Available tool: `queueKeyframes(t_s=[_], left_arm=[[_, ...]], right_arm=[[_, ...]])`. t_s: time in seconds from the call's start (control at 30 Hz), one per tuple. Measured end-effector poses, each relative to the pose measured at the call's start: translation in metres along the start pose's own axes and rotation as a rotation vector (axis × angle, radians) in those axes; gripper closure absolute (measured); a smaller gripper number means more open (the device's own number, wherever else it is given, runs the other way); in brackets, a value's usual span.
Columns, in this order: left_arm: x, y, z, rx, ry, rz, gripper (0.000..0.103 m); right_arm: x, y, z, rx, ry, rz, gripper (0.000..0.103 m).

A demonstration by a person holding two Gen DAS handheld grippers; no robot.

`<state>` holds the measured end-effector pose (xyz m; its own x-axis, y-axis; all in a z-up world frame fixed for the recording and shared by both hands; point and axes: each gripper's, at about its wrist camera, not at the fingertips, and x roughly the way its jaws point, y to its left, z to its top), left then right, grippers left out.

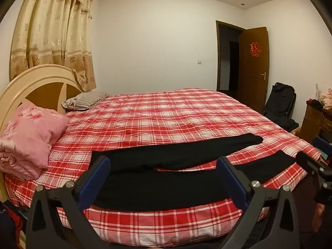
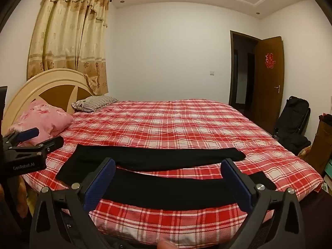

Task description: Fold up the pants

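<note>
A: Start at the jaws. The left black two-finger gripper with blue pads (image 1: 164, 161) is spread wide, nothing between its fingers, poised above the near edge of the bed and not touching cloth.

B: Same on the other side: the right black two-finger gripper with blue pads (image 2: 168, 164) gapes wide too, holding nothing. A fingertip of the person pokes in at the bottom of the right wrist view.

A: Between and beyond both sets of fingers lie the black soft-fabric pants (image 1: 172, 155), flat on the bed near its front edge, legs parted into a narrow V, waist end towards the headboard side, cuffs towards the foot.

B: From the right wrist view the left gripper shows at the left edge, beside the pants' waist end, and its body carries white lettering: "GenRobot.AI".

A: Under the pants, the red-and-white plaid bedspread (image 1: 166, 114) covers the whole bed. At the head end sit a crumpled pink floral pillow (image 1: 31, 134) and, further back, a grey striped pillow (image 1: 87, 100) against the cream arched wooden headboard (image 1: 31, 81).

B: Behind the headboard hang beige floral curtains (image 2: 72, 41). Past the bed's far corner, a brown wooden door (image 2: 268, 68) stands open with a red paper double-happiness character (image 2: 270, 60) stuck on it.

A: Beyond the foot of the bed, a black folding chair (image 2: 292, 120).
</note>
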<state>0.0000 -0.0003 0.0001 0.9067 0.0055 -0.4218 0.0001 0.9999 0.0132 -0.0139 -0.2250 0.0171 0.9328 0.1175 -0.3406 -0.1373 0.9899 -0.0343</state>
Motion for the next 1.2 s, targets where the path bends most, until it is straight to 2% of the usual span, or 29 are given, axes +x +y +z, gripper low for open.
queueKeyframes(t_s=[1.2], left_arm=[[0.003,0.007,-0.001,-0.019,-0.006,0.008,0.000]], right_arm=[[0.010,0.000,-0.003,0.013,0.035,0.003,0.001]])
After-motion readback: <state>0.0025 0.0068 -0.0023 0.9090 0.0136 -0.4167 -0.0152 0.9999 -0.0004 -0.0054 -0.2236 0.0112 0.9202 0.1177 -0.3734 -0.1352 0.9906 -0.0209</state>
